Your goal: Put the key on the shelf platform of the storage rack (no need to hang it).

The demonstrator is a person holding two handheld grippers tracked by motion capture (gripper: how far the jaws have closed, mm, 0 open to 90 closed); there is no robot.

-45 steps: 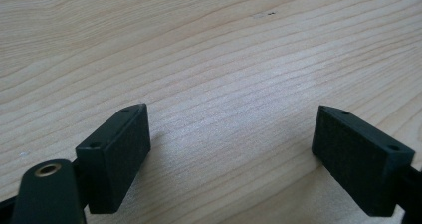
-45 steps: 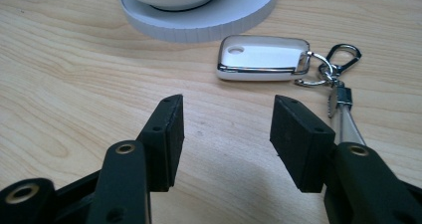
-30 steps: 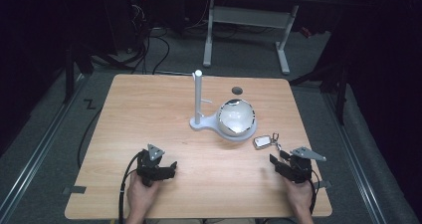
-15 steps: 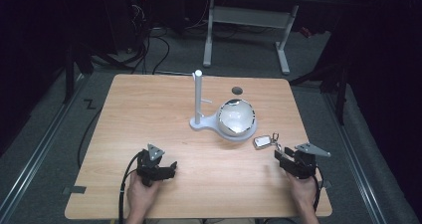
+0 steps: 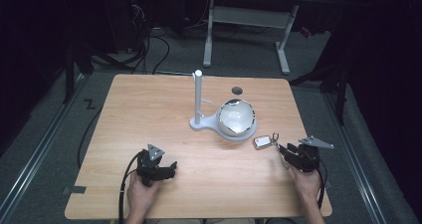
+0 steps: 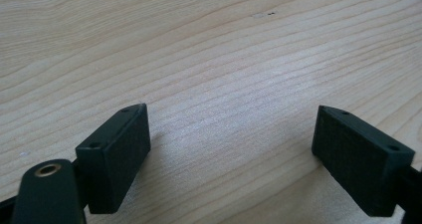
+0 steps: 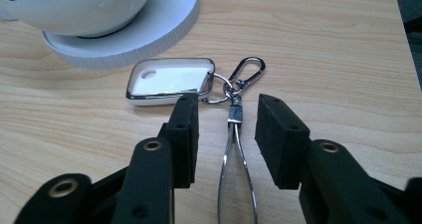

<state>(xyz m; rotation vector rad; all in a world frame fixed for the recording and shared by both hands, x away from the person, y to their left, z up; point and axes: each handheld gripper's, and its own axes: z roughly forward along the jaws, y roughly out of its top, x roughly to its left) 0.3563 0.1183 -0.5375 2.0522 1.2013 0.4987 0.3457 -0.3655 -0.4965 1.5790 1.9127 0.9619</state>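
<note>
- Wooden tabletop (image 5: 149,114) under a high camera, dark floor around it
- White stand (image 5: 198,102) with upright post near the middle, white bowl (image 5: 236,117) resting on its round base
- White key fob (image 7: 169,80) on a metal keyring (image 7: 234,92) lying flat just beside the base, towards the right
- Right tongs (image 7: 224,134) open, low over the tabletop, jaws straddling the keyring's long metal loop, not closed on it
- Left tongs (image 6: 231,149) wide open over bare wood at the near left, well apart from the fob

The table (image 5: 149,114) is evenly lit from above; the surroundings are dark. Glare marks the bowl (image 5: 237,117) rim. Close-up jaws appear slightly soft, casting faint shadows.
</note>
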